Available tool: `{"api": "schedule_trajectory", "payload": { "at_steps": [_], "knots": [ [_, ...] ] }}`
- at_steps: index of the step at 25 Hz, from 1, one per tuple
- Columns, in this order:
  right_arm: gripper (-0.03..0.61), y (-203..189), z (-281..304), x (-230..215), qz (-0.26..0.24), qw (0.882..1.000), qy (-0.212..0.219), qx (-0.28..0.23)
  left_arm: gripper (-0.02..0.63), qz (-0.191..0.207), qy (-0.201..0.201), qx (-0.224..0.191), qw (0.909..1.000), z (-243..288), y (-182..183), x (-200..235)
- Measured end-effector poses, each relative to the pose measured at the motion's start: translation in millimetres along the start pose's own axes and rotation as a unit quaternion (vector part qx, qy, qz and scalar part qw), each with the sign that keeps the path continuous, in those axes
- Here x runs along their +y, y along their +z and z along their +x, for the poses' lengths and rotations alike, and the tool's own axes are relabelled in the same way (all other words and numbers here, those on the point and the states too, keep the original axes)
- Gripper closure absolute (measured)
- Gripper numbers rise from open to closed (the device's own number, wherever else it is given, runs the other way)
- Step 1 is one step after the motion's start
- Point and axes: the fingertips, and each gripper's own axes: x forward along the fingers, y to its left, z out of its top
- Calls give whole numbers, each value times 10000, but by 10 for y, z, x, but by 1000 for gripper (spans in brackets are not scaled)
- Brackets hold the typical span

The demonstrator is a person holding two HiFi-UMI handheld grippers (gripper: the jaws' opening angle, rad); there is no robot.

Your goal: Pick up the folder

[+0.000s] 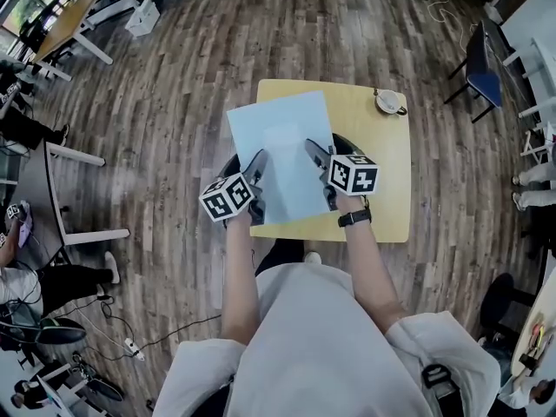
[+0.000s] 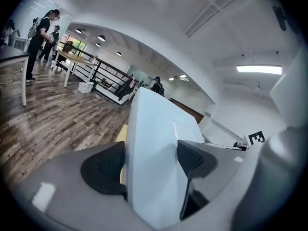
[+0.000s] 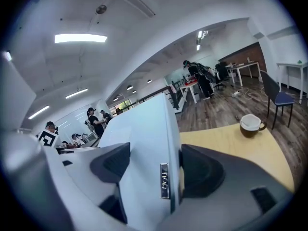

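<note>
Two grippers pinch one pale-blue folder [image 1: 280,137] over the yellow surface [image 1: 387,176]: left gripper [image 1: 258,165] clamped on its left edge, right gripper [image 1: 317,153] on its right; one cup [image 1: 388,102] stands beyond the right gripper.

folder [image 1: 282,155] | pale blue, closed, thin | gripped at both near side edges | far edge tilted upward

My left gripper [image 1: 258,158] and my right gripper [image 1: 312,147] have smooth grey shells. Each carries a white cube [image 1: 228,196] printed with black square markers. The pads [image 2: 103,168] inside the jaws are black, rounded and finely dimpled. I wear a pale grey shirt [image 1: 321,337] with short sleeves, and a black watch [image 1: 354,218] on my right wrist.
</note>
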Motion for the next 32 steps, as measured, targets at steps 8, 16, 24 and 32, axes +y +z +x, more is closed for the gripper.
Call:
{"api": "schedule_trajectory", "payload": {
  "at_steps": [8,16,24,32],
  "knots": [
    [268,448,-432,414,-140,9971,274,-690,267,676,-64,-722,9951,-494,493,-413],
    [267,761,-950,697,-308,9901,428,-1299,267,971,-209,-1289,9867,-969,779,-859],
    [268,1129,-1603,924,-667,9772,505,-1953,267,1305,-452,-1889,9722,-1424,1024,-1438],
    [267,1312,-2178,1079,-857,9625,517,-2521,267,1684,-633,-2348,9553,-1811,1113,-1909]
  ]
}}
